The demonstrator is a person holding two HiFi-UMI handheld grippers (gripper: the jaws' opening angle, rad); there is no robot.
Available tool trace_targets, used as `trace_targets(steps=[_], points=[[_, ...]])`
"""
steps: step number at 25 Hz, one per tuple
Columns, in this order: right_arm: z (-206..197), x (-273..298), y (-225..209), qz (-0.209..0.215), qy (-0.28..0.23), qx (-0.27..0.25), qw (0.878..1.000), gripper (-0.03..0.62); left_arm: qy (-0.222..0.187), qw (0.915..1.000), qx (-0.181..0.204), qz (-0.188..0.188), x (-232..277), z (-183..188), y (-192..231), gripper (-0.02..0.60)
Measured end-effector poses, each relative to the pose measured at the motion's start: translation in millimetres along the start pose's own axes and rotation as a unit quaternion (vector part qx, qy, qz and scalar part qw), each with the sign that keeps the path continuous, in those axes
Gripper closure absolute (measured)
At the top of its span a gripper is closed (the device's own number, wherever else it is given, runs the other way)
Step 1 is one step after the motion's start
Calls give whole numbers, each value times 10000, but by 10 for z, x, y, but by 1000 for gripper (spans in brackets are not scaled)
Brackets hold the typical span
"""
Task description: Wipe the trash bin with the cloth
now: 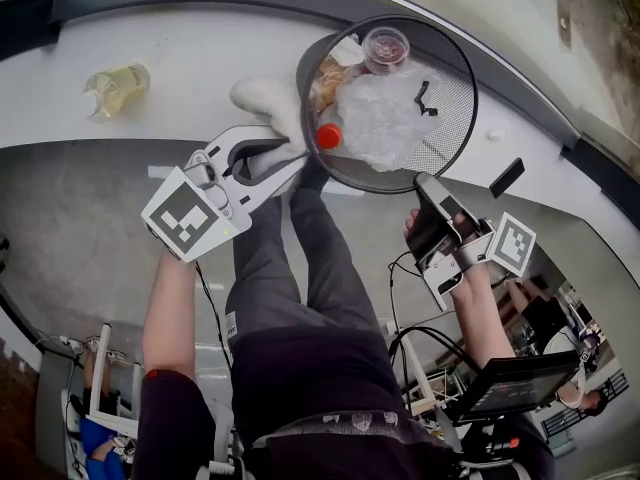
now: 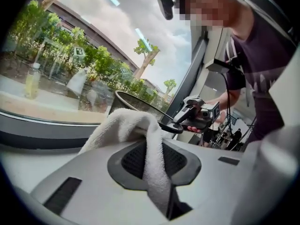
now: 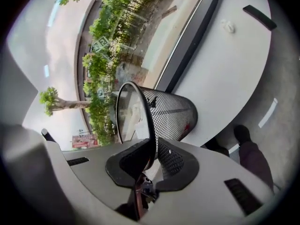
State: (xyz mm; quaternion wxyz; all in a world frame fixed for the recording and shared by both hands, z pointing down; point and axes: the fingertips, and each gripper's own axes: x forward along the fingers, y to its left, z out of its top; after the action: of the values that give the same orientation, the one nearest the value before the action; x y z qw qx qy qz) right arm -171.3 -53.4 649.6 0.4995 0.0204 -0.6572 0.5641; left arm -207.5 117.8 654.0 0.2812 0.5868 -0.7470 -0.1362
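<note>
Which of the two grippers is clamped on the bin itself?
The right gripper: its jaws pinch the near rim of the mesh trash bin. The left gripper is shut on the white cloth instead.
</note>
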Motion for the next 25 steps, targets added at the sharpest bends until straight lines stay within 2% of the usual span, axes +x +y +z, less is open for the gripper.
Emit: trace_targets(steps=[4,7,9,11,13,15,19,20,21,23,24,25], points=[[-168,21,50,68,182,-318,9993,543,111,9996,184,-172,9,-59,-186,526],[-113,-17,112,-62,226,-1128,9933,540,125,9996,249,-16,-12,-18,-140,526],[51,-96,176,-292,182,-2077,9776,507,188,9995,247,87,-36,-3,-82,526],[330,-144,308,-423,105,-2999,9530,485,222,9994,198,171,-60,39,7,526],[640,-124,486,-433,-32,-3592,9322,484,247,9993,191,202,-57,121,118,526],[867,1,645,-286,-76,-3837,9230,484,297,9990,200,270,-44,228,249,526],[1025,394,794,250,360,-4098,9111,484,415,9955,352,771,-37,415,562,526],[1035,440,803,351,430,-4045,9128,488,327,9949,451,844,-10,472,631,526],[1055,459,761,305,418,-3839,9219,506,192,9942,543,904,13,527,692,526],[1129,396,497,-324,159,-3031,9523,527,-55,9931,554,1036,44,581,758,526],[1154,341,374,-570,32,-2643,9627,532,-137,9929,494,1071,70,574,755,526],[1159,294,306,-618,-45,-2367,9696,534,-190,9930,433,1078,102,556,735,526]])
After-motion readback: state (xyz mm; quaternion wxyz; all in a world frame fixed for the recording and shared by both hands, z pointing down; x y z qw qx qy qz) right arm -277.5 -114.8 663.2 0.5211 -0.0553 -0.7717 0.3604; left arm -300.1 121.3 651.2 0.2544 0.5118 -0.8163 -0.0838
